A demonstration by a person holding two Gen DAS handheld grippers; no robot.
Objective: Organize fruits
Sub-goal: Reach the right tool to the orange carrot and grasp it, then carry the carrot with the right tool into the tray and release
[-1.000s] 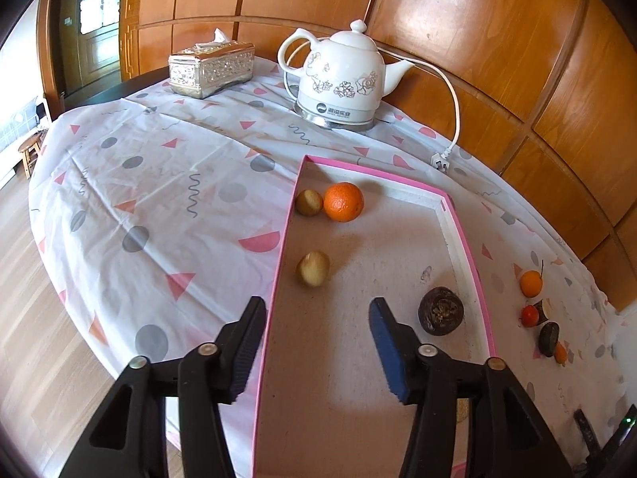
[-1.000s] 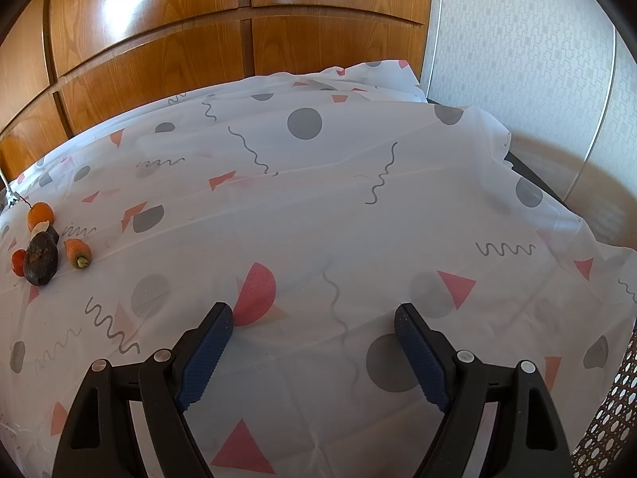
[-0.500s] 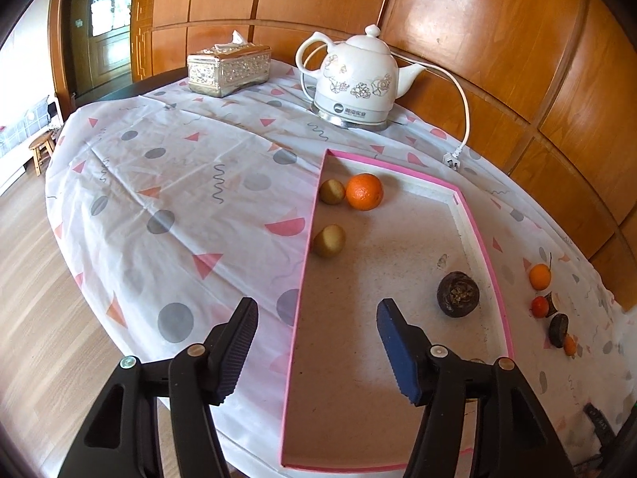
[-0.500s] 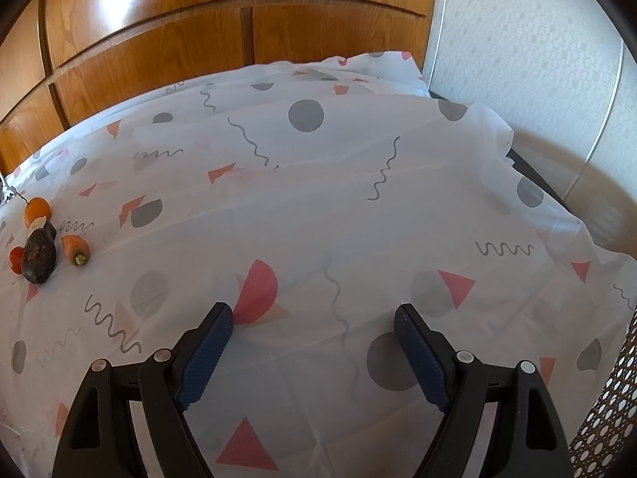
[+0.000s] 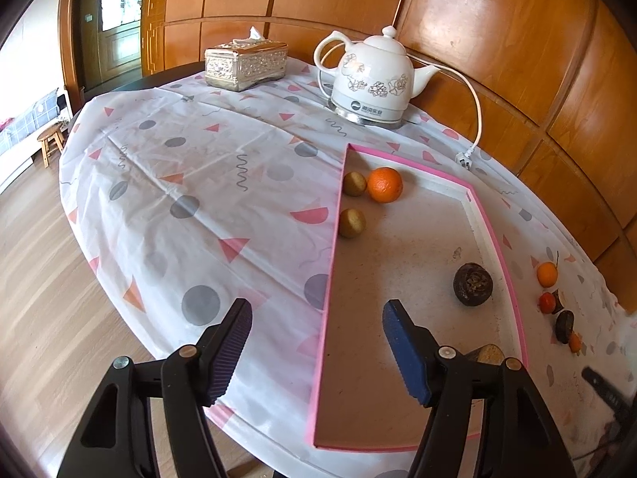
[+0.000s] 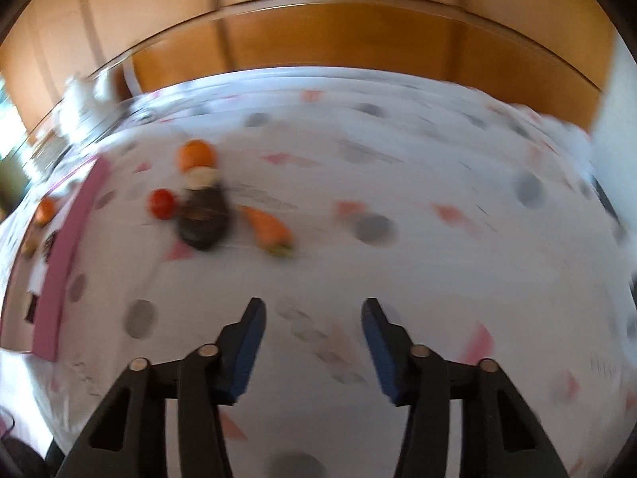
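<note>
A pink-rimmed tray (image 5: 333, 247) lies on the patterned tablecloth and holds an orange (image 5: 384, 185), two small brown-green fruits (image 5: 352, 223), a dark round fruit (image 5: 471, 283) and another fruit partly hidden by my finger. My left gripper (image 5: 316, 328) hovers over the tray's near left rim, its jaws opening with nothing between them. The right wrist view is blurred. My right gripper (image 6: 312, 328) is above bare cloth, jaws closing on nothing. Ahead and to its left lie a dark fruit (image 6: 203, 219), a small red fruit (image 6: 162, 204), a small orange (image 6: 196, 153) and a carrot-like piece (image 6: 268, 228).
A white electric kettle (image 5: 372, 83) with its cord and plug and a silver tissue box (image 5: 245, 63) stand at the table's far side. Wood panelling backs the table. The table edge drops to a wooden floor on the left, with a stool (image 5: 49, 139) beyond.
My left gripper drew back and left from the tray and its jaws widened. My right gripper swung and rolled sharply left, bringing the loose fruits ahead, and its jaws narrowed.
</note>
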